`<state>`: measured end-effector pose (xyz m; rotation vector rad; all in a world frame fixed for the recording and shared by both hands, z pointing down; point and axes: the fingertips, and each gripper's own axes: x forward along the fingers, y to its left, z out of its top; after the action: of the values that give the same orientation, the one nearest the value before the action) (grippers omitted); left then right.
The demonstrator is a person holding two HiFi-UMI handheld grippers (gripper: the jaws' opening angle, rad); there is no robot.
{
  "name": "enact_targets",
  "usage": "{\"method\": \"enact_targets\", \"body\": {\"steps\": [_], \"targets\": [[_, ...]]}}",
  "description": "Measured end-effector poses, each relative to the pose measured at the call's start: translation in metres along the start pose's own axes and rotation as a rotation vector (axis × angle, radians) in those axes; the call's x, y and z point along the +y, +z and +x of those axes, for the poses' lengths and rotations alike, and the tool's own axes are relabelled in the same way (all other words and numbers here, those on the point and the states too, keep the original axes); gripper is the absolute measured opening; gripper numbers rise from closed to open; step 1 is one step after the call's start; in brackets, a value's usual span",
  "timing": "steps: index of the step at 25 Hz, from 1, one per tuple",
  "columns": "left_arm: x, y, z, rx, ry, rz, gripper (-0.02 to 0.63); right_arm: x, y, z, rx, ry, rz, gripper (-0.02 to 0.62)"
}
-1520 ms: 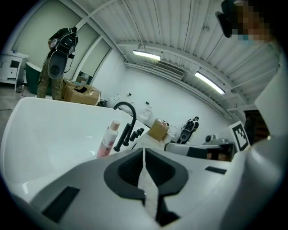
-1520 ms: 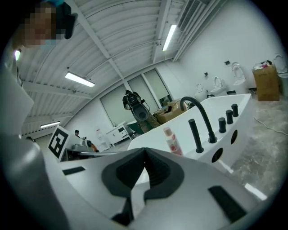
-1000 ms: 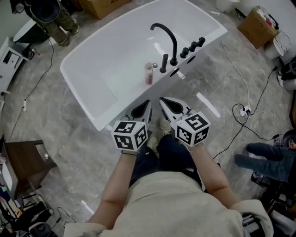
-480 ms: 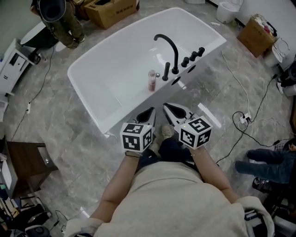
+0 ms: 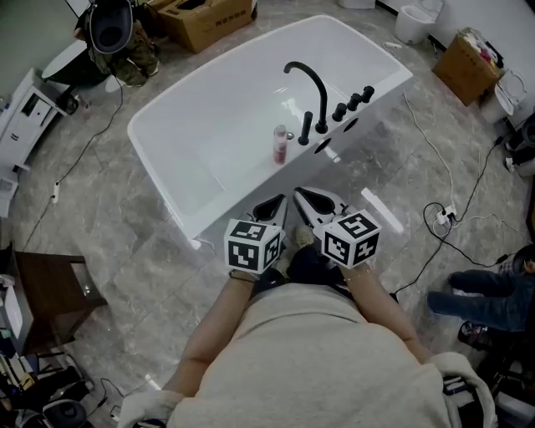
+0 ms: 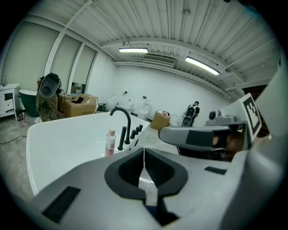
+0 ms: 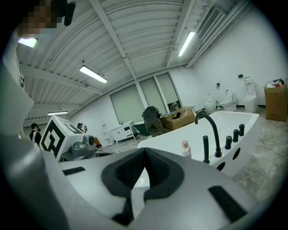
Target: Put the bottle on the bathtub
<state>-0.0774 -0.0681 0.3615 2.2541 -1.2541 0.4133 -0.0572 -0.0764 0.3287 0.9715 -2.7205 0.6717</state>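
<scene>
In the head view the white bathtub [image 5: 209, 117] fills the upper half of the picture and stands on a grey stone floor [image 5: 109, 242]. The bottle [image 5: 280, 144] is small and pinkish with a pale cap. It stands upright on the near rim of the bathtub, just beside the black faucet [image 5: 311, 82], at approx. 8 o'clock of the faucet base. A short black upright fitting [image 5: 306, 128] is between bottle and faucet, and three black knobs [image 5: 353, 100] follow along the rim toward 2 o'clock.

Both tools are low in the picture, near the person's body and well apart from the bottle, which is at approx. 12 o'clock from them. The left tool [image 5: 272, 205] has its jaws pressed together with nothing between them – the left gripper view shows the tips meeting in one line. The right tool [image 5: 305, 196] is just beside it at 3 o'clock, and its jaws are also pressed together and empty.

A cardboard box [image 5: 205, 17] is behind the bathtub at 11 o'clock. A thin cable [image 5: 430, 138] runs over the floor at 3 o'clock. Another person's legs [image 5: 476, 292] show at the right edge – approx. 4 o'clock.
</scene>
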Motion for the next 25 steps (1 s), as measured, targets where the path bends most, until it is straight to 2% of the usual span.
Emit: {"method": "enact_targets", "body": {"steps": [8,13,25], "targets": [[0.0,0.001,-0.008,-0.013,-0.008,0.001,0.012,0.005,0.001,-0.001,-0.004,-0.009,-0.01,-0.002],[-0.002,-0.001,-0.011,-0.016,-0.012,0.001,0.012,0.006,-0.008,-0.002,0.004,-0.005,0.033,-0.002],[-0.002,-0.007,-0.009,-0.008,-0.034,-0.031,0.011,0.003,-0.015,-0.004,0.005,-0.018,0.045,-0.002]]}}
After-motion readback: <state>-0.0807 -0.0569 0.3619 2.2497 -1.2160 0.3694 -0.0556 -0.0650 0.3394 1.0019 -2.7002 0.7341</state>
